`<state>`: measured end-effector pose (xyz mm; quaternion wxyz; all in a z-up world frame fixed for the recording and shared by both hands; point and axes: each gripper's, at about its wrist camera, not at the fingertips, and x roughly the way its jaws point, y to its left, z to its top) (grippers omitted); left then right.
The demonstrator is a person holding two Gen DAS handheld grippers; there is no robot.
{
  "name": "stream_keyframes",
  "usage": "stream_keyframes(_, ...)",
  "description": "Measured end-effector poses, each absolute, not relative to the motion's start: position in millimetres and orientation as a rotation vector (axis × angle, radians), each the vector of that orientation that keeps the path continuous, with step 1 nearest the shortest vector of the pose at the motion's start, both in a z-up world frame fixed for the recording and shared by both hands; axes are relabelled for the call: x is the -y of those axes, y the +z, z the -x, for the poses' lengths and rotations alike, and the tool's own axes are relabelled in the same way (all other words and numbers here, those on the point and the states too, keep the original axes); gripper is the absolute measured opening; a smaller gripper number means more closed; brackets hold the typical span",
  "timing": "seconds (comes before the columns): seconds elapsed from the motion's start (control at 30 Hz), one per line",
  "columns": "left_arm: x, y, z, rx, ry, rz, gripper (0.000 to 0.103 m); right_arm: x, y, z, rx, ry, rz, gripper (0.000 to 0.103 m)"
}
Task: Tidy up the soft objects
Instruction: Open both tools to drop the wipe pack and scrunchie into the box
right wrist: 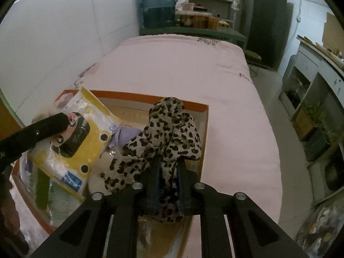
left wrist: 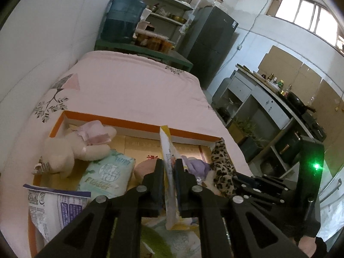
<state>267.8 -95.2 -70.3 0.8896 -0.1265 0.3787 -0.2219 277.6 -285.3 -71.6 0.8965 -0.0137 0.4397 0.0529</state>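
An orange-rimmed cardboard box [left wrist: 120, 120] lies on the pink bed and holds soft things. My left gripper [left wrist: 168, 167] is shut on a yellow and white soft packet [left wrist: 168, 150], held upright on edge over the box; the same packet [right wrist: 90, 129] shows flat-on in the right wrist view. My right gripper [right wrist: 168, 163] is shut on a leopard-print cloth [right wrist: 169, 129], which drapes over the box's right side [right wrist: 205, 129]. In the box lie a cream plush toy [left wrist: 71, 148], a green tissue pack [left wrist: 107, 174] and a purple cloth [right wrist: 126, 135].
A crumpled white and purple bag [left wrist: 51, 206] hangs over the box's near left corner. The pink bed [left wrist: 137, 92] stretches far ahead. A white wall runs along the left. A water jug [left wrist: 122, 19], shelves and a fridge stand beyond; kitchen cabinets [left wrist: 268, 111] line the right.
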Motion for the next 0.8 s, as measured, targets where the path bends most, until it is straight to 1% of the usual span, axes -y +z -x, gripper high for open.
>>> stream_keyframes(0.03,94.0,-70.9,-268.0,-0.786,-0.457,0.264,0.025,285.2,-71.9,-278.0,-0.907,0.109,0.029,0.020)
stream_keyframes(0.07,93.3,-71.2,-268.1,-0.786,-0.457,0.269,0.040,285.0,-71.7,-278.6,-0.903,0.107,0.029,0.024)
stream_keyframes(0.1,92.1,-71.5,-268.0,-0.784,-0.461,0.279,0.053,285.2,-71.3,-278.6,-0.898,0.105,0.030,0.028)
stream_keyframes(0.13,91.2,-71.3,-267.7,-0.780,-0.465,0.288,0.055,286.5,-70.5,-278.2,-0.891,0.102,0.029,0.031)
stream_keyframes(0.2,90.4,-69.0,-266.1,-0.766,-0.464,0.290,0.056,287.3,-68.8,-277.3,-0.881,0.099,0.027,0.037)
stream_keyframes(0.37,92.5,-62.1,-261.3,-0.737,-0.460,0.268,0.057,288.9,-62.0,-271.1,-0.845,0.093,0.023,0.049)
stream_keyframes(0.8,89.6,-45.1,-247.1,-0.704,-0.450,0.240,0.057,285.6,-44.6,-245.7,-0.793,0.087,0.018,0.049)
